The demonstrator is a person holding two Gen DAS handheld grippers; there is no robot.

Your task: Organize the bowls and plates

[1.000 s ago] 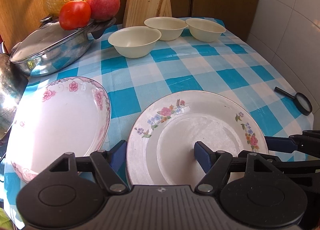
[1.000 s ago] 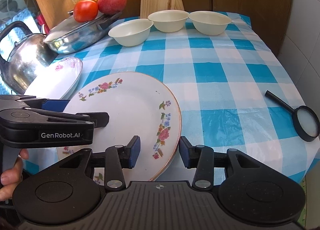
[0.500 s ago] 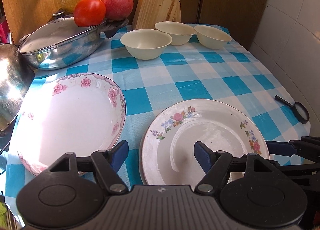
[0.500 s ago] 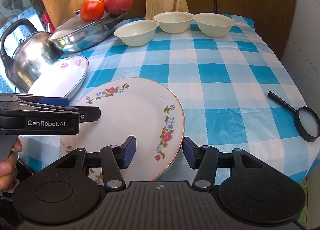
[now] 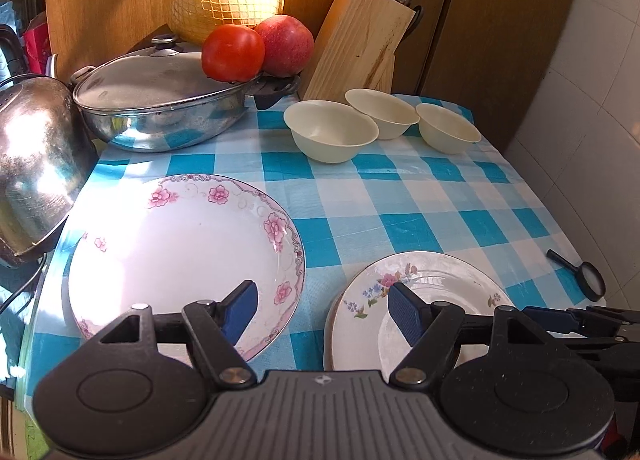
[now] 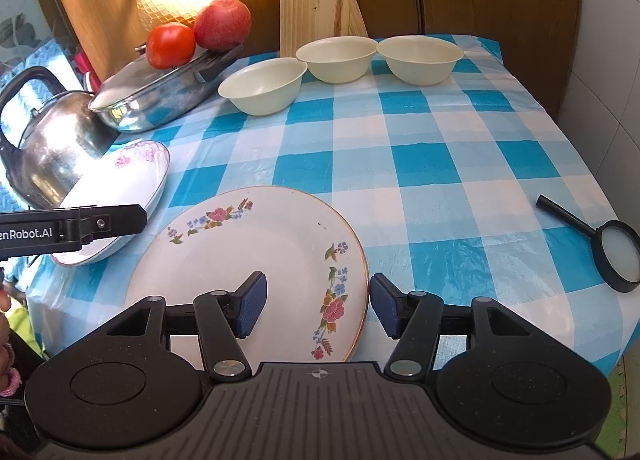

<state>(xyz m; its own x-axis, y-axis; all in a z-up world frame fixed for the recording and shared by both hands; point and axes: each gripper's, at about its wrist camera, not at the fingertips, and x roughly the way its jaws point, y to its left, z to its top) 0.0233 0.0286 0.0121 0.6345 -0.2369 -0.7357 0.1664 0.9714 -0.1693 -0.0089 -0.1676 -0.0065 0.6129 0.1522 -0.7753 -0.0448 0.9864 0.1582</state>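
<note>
Nearest the right gripper (image 6: 318,310), the flat white plate with small multicoloured flowers and a thin gold rim (image 6: 256,260) lies on the bench under its blue-and-white checked cloth (image 6: 420,148). The jaws have just been opening and now stand apart, one pad over the plate's face and the other just outside its rim, neither pressing on it. The plate's near edge seems to sit close to the bench's front edge, so a nudge from the pads could tip it off.

The left gripper (image 5: 320,310) hangs with its jaws open and empty, straddling the gap between that plate and the deeper white plate with pink roses and a scrolled border (image 5: 184,256). This rose plate lies beside the shiny steel kettle (image 5: 36,172); lifting it carelessly could knock the kettle.

Off to the right lies a black-framed magnifying glass (image 6: 616,256), well apart from the crockery. Farthest back, three cream bowls (image 6: 340,58) stand in a row, rims apparently touching, before the wooden knife block (image 5: 360,44). Beside them, a red tomato (image 5: 234,52) and an apple (image 5: 286,44) rest on the lidded steel pan (image 5: 160,108); jolting it might set them rolling.
</note>
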